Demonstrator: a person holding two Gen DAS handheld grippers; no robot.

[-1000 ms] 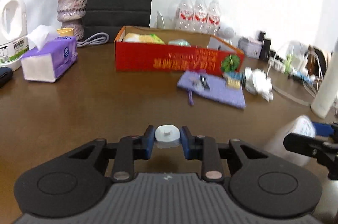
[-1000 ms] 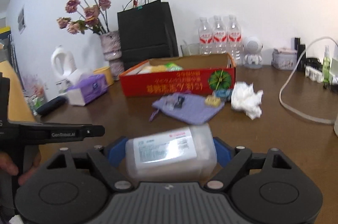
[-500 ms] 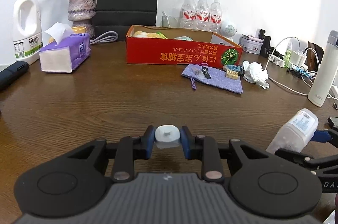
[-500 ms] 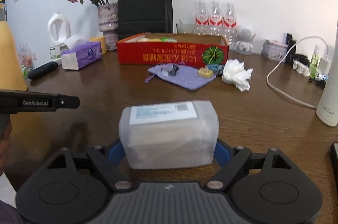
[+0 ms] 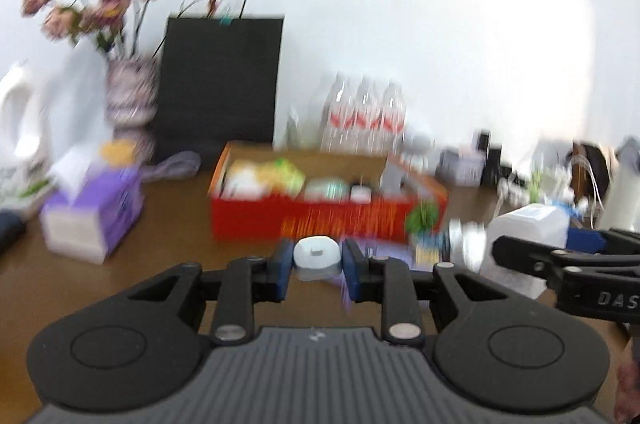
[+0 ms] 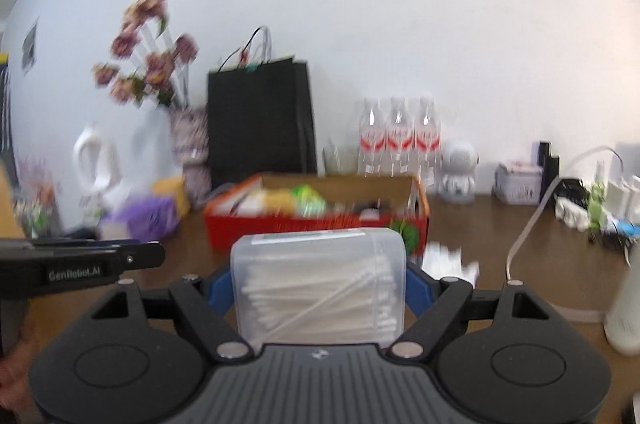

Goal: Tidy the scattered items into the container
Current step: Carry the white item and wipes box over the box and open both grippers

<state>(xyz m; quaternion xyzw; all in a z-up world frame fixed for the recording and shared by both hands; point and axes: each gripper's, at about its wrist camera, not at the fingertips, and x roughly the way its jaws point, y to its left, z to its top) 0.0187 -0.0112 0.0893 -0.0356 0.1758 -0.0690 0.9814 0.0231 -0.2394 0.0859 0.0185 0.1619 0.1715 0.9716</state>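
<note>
The left gripper (image 5: 317, 258) pinches a small white cap (image 5: 317, 253) between its blue pads, while the right gripper (image 6: 319, 280), its jaws closing, clamps a clear box of cotton swabs (image 6: 320, 280). Both are held above the brown table (image 5: 168, 224), facing the red cardboard box (image 6: 312, 224) near the wall.

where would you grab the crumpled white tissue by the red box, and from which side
Pinch the crumpled white tissue across its raised middle, coming from above. It lies low and soft on the table, beside the red box, with no firm edge to take.
</note>
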